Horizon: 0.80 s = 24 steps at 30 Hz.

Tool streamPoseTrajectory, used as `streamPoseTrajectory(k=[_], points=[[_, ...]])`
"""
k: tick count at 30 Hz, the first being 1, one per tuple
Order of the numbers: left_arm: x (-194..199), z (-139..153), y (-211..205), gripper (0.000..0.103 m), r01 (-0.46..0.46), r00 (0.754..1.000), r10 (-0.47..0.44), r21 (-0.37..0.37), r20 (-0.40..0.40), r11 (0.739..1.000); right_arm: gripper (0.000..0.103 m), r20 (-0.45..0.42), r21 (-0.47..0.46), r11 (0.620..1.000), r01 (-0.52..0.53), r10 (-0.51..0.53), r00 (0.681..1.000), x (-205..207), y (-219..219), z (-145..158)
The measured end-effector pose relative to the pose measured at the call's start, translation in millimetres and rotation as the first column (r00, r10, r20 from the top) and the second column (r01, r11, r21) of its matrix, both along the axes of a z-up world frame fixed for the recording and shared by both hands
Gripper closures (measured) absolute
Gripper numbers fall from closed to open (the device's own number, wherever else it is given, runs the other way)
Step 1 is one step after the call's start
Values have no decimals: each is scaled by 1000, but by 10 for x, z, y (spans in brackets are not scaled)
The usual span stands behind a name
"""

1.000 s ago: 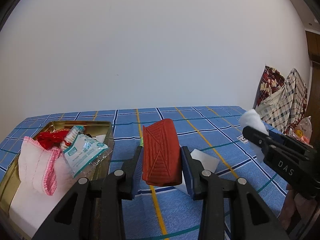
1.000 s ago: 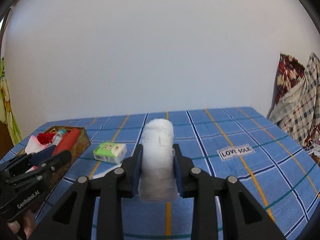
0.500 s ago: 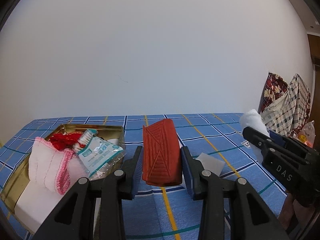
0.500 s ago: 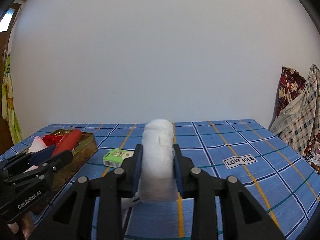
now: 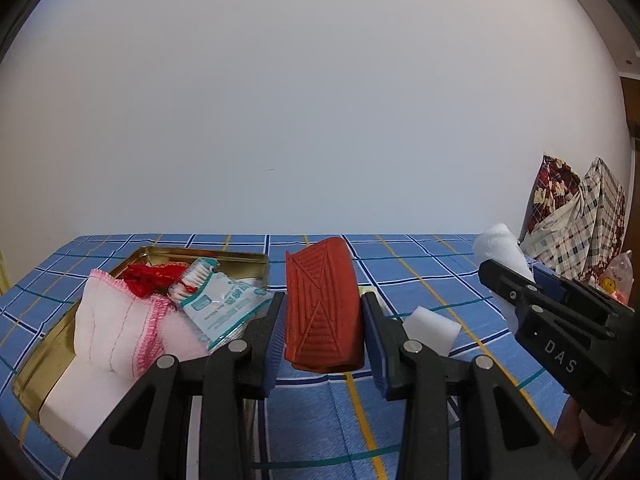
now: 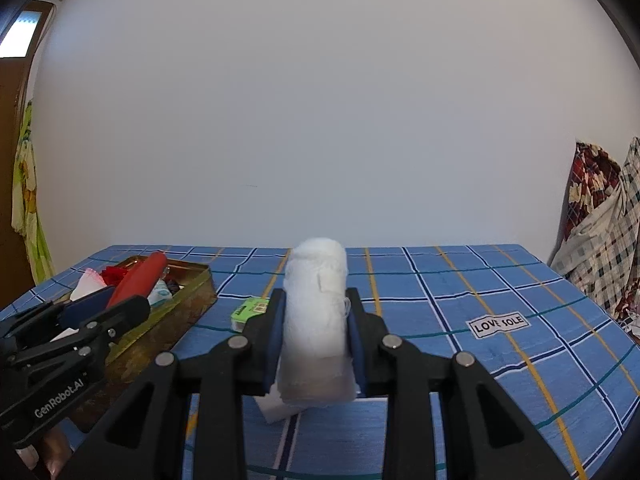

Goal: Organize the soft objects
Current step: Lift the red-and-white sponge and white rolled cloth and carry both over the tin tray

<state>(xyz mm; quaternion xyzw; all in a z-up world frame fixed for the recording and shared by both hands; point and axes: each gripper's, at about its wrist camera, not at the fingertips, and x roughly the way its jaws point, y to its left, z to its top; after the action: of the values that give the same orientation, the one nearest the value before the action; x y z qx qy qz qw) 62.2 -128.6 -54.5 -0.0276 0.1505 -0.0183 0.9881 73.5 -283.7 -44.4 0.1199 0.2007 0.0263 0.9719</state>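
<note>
Your left gripper (image 5: 322, 320) clamps the red roll (image 5: 321, 308), long axis along the fingers — gold tin (image 5: 240, 258) at ten o'clock, nearer this hand. Right gripper (image 6: 314, 332) grips the white roll (image 6: 316, 320).

"DAS" is printed in white on the right gripper (image 5: 516, 280). "GenRobot.AI" is printed on the left gripper (image 6: 104, 308). "LOVE SOLE" is read on a white label (image 6: 499, 324) on the checked cloth (image 6: 460, 280), right side.
</note>
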Motion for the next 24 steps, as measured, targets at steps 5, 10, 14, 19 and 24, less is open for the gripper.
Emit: streamPoseTrajectory(k=[5, 10, 14, 19, 24], points=[[-35, 0, 45, 64, -6, 1000, 6, -6, 1, 1000, 74, 5, 3, 1000, -12, 12, 1000, 2, 52, 12], [-57, 12, 66, 64, -12, 1000, 12, -7, 6, 1000, 74, 3, 10, 1000, -24, 24, 1000, 11, 93, 23], [-88, 19, 72, 64, -19, 1000, 19, 1, 17, 1000, 74, 5, 13, 999, -33, 33, 999, 17, 118, 24], [-99, 17, 124, 64, -26, 1000, 26, -8, 16, 1000, 74, 8, 18, 999, -41, 41, 999, 18, 147, 28], [-126, 24, 180, 64, -35, 999, 36, -18, 19, 999, 74, 7, 26, 998, -52, 52, 999, 34, 174, 23]])
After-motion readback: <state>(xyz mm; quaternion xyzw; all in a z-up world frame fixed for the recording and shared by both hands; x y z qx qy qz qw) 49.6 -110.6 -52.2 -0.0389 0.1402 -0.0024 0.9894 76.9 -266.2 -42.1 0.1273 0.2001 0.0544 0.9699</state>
